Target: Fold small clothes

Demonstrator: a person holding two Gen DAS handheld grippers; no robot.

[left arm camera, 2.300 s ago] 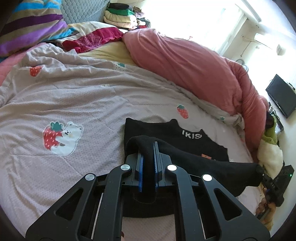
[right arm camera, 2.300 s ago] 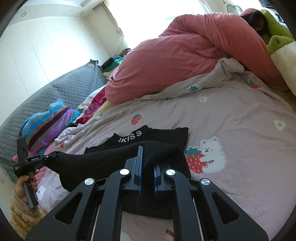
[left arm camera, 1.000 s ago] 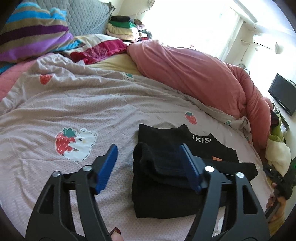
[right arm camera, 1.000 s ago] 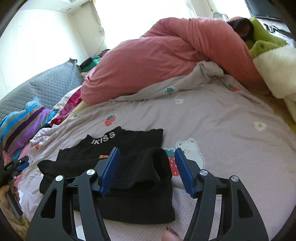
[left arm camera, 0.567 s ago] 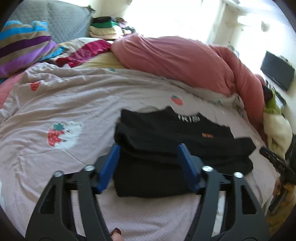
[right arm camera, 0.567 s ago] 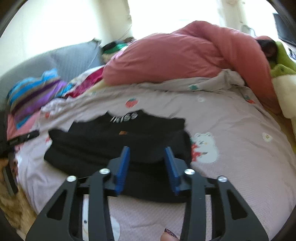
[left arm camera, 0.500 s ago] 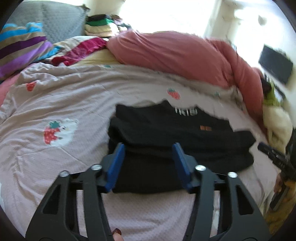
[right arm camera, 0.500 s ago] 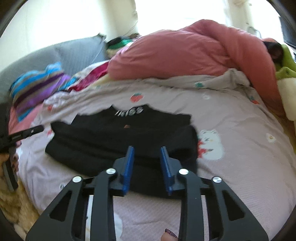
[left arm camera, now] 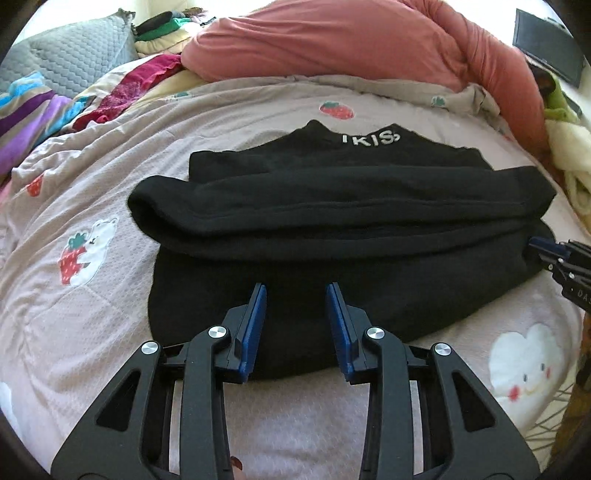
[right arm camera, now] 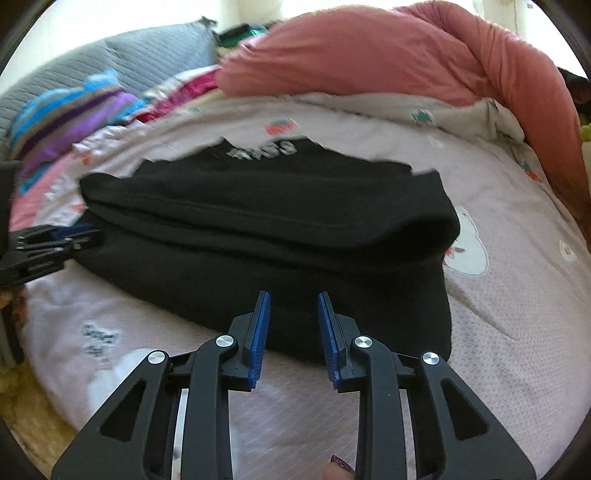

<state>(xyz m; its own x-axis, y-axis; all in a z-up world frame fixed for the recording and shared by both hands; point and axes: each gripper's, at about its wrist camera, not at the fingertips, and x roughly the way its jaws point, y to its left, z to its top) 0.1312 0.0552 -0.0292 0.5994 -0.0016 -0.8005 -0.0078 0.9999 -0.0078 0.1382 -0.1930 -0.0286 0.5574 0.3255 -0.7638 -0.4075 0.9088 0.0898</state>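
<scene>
A black garment point(left arm camera: 332, 206) with white lettering at its collar lies on the bed, its lower part folded up into a thick roll across the middle. My left gripper point(left arm camera: 295, 291) hangs over the garment's near hem at the left. Its jaws are closing, with black cloth showing in the gap and the blue pads point(left arm camera: 255, 325) not pressing on it. My right gripper point(right arm camera: 293, 295) stands the same way over the garment point(right arm camera: 258, 221) near the right end, narrow gap, pads clear of the cloth. Each gripper shows at the other view's edge: right gripper point(left arm camera: 554, 254), left gripper point(right arm camera: 48, 243).
The bed sheet point(left arm camera: 85, 325) is pale pink with strawberry-bear prints. A bulky pink duvet point(left arm camera: 369, 40) lies along the far side. A striped cushion point(left arm camera: 29, 107), a red cloth point(left arm camera: 136, 81) and stacked clothes point(left arm camera: 162, 29) sit far left. A dark screen point(left arm camera: 546, 40) stands far right.
Both grippers let go of the folded-over edge and opened wide. Then they sank toward the near hem while their jaws narrowed. The garment now lies folded on the bed.
</scene>
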